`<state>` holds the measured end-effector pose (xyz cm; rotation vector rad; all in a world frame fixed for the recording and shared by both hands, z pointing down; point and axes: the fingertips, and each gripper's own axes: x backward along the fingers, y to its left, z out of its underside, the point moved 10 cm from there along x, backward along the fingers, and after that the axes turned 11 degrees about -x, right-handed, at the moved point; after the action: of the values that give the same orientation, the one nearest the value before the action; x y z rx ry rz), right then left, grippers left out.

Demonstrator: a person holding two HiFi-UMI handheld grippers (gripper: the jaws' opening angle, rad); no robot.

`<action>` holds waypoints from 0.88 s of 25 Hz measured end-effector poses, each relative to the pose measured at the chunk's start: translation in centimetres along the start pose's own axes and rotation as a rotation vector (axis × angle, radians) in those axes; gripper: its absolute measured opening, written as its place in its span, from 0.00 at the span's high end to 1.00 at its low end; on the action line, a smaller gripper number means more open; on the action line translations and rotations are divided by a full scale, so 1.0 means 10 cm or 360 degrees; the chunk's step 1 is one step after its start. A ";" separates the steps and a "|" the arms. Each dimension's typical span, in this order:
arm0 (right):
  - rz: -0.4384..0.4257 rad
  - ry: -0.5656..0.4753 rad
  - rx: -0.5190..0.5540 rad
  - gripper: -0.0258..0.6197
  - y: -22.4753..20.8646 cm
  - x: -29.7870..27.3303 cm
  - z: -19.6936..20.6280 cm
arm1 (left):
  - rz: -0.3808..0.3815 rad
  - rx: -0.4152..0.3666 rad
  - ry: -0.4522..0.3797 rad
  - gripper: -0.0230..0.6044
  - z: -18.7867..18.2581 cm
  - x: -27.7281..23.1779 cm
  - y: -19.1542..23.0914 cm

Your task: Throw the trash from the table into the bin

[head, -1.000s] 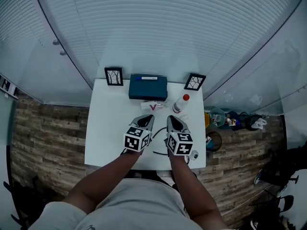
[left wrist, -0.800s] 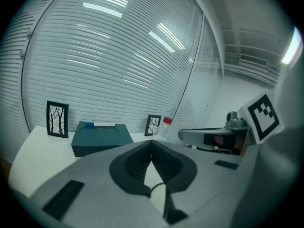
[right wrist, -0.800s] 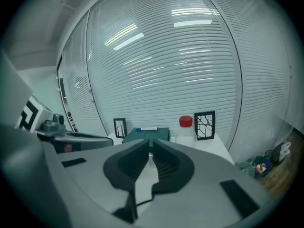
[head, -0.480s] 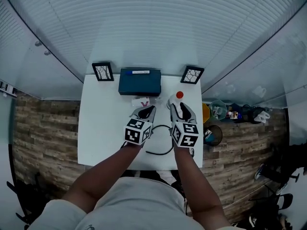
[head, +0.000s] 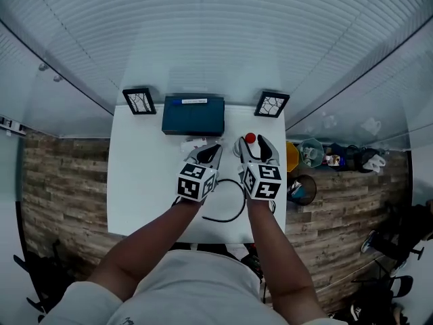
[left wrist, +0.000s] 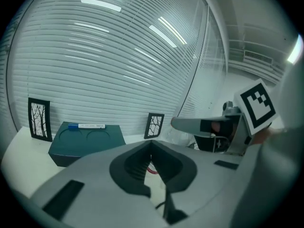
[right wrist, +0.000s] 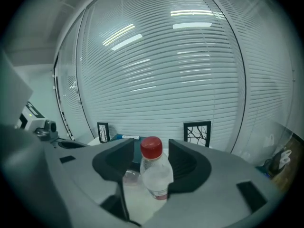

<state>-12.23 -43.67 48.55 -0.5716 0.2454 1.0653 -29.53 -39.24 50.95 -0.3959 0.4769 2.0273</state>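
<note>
Trash lies toward the far side of the white table (head: 135,181), whose back edge carries a dark teal box (head: 193,116) with a pen on its lid and a small framed picture at each end. On the floor just beside the table's right edge stand several containers, among them a round brown bin (head: 302,189).

The right gripper (head: 252,146) has just been opening its jaws. They now stand apart around an upright clear bottle with a red cap (right wrist: 154,172), with a gap on one side, so nothing is gripped yet. The left gripper (left wrist: 151,142) has its jaws together and carries nothing. A crumpled clear wrapper (head: 194,143) lies just ahead of it, in front of the box. A black cable (head: 226,215) loops on the table under both wrists.

The bottle looks light and tall, so a jaw brushing it before the squeeze could topple it toward the box. Closing high on the tapered shoulder could let it slip out on the way to the bin. The cable could also snag a wrist.
</note>
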 end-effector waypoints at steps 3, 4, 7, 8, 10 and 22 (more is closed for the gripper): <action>-0.0013 0.0019 -0.0008 0.63 -0.02 -0.09 0.03 | 0.0003 0.0007 0.0010 0.97 0.03 -0.03 0.00; -0.0012 0.0020 -0.0002 0.63 -0.03 -0.10 0.04 | 0.0002 0.0005 0.0013 0.97 0.04 -0.03 -0.01; 0.0000 0.0033 0.0030 0.63 -0.02 -0.11 0.06 | -0.0004 0.0009 0.0022 0.97 0.09 -0.02 -0.03; 0.0008 0.0041 0.0043 0.63 -0.02 -0.11 0.06 | -0.0007 0.0012 0.0023 0.97 0.10 -0.01 -0.02; 0.0023 0.0057 0.0079 0.69 0.01 -0.12 0.04 | -0.0011 0.0017 0.0023 0.97 0.11 0.01 0.00; 0.0028 0.0024 0.0108 0.71 0.29 0.10 0.05 | -0.0005 0.0015 -0.0030 0.97 0.09 0.36 0.04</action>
<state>-14.39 -41.64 47.55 -0.5172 0.2989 1.0661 -31.62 -36.24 50.11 -0.3714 0.4736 2.0236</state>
